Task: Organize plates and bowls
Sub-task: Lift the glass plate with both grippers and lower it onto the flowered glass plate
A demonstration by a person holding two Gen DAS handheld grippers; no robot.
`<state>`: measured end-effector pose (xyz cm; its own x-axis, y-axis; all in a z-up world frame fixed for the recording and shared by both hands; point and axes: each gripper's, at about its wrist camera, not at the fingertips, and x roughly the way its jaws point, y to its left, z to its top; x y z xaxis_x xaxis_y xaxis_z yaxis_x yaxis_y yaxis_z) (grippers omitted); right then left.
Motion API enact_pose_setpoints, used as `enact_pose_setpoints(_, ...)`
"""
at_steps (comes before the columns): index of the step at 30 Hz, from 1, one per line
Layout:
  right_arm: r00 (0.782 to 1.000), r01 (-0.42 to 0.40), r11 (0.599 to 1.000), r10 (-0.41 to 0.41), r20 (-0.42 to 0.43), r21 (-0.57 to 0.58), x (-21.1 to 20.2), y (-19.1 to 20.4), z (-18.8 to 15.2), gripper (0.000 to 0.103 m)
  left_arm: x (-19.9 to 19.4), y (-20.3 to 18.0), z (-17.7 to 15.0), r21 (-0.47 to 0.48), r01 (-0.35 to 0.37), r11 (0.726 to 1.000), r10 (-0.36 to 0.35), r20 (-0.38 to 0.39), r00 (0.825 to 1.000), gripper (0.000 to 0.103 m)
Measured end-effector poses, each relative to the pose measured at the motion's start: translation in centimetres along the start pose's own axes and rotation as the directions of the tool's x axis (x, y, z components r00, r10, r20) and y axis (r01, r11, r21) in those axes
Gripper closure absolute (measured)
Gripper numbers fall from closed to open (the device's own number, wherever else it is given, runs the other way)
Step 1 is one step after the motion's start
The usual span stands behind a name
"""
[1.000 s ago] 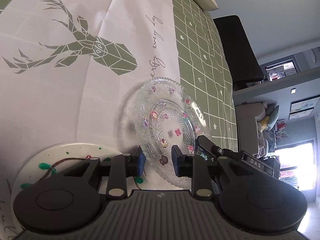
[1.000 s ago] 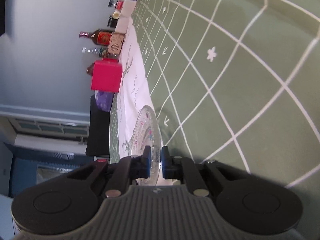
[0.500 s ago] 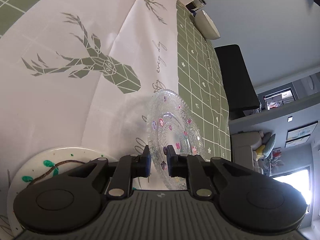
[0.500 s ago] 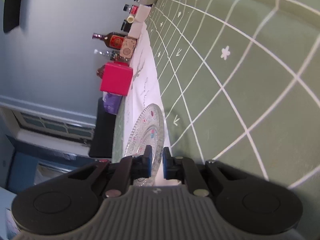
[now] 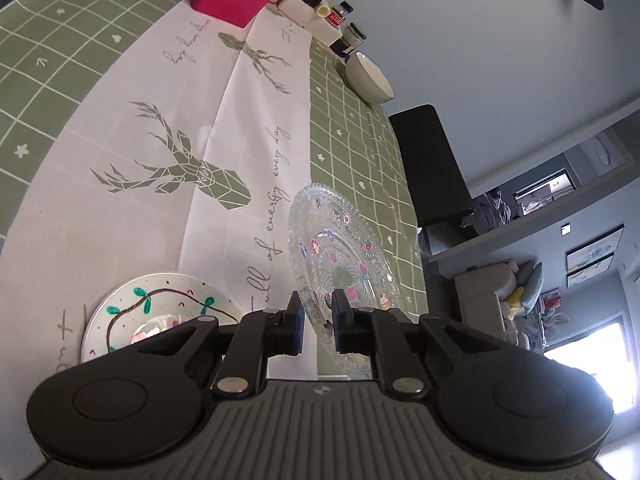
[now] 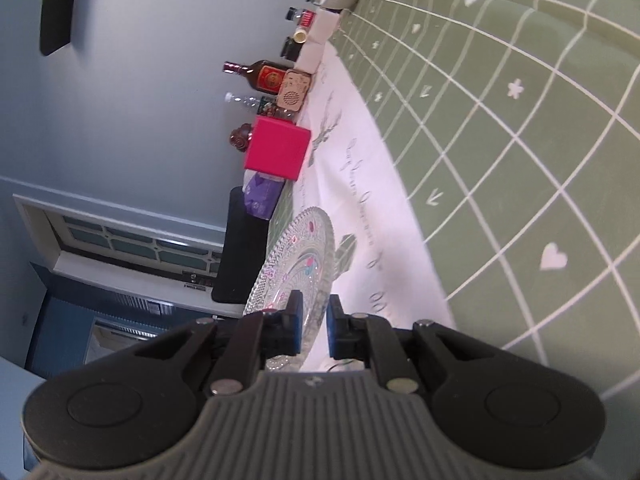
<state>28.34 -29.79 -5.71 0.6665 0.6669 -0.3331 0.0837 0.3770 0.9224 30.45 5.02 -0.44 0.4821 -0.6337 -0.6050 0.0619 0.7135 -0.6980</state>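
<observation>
We hold the clear, flower-dotted glass plate (image 5: 340, 256) tilted above the tabletop (image 5: 120, 240), our left tongs (image 5: 318, 320) and right tongs (image 6: 312, 320) each clamped narrowly on its rim, beside the white leaf-painted plate (image 5: 160, 300).

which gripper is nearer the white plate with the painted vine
Left. The left gripper hovers just beside the painted white plate, while the right gripper pinches the glass plate's opposite rim.
</observation>
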Motion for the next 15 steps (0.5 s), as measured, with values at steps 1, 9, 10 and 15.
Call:
enact_pose_setpoints(1, 1.0, -0.01, 1.0, 0.01, 0.0, -0.012, -0.6, 0.9, -0.4, 0.093, -1.0, -0.5, -0.2, 0.007, 0.01, 1.0, -0.01, 0.002, 1.0, 0.088)
enact_pose_setpoints(9, 0.998, -0.066, 0.996, 0.067, 0.017, -0.068, -8.0, 6.3, -5.6, 0.093, -8.5, -3.7, -5.3, 0.072, 0.107, 0.992, -0.108, 0.014, 0.994, 0.088)
enact_pose_setpoints(10, 0.997, -0.073, 0.995, 0.074, 0.014, -0.072, -9.0, 6.7, -6.4, 0.093, -9.4, -3.8, -6.3, 0.066, 0.116, 0.991, -0.117, 0.011, 0.993, 0.088)
enact_pose_setpoints(15, 0.999, -0.053, 0.993, 0.054, 0.009, -0.103, -13.7, 8.1, -11.5, 0.093, -12.8, -4.9, -11.1, 0.125, 0.103, 0.987, -0.103, 0.0, 0.995, 0.087)
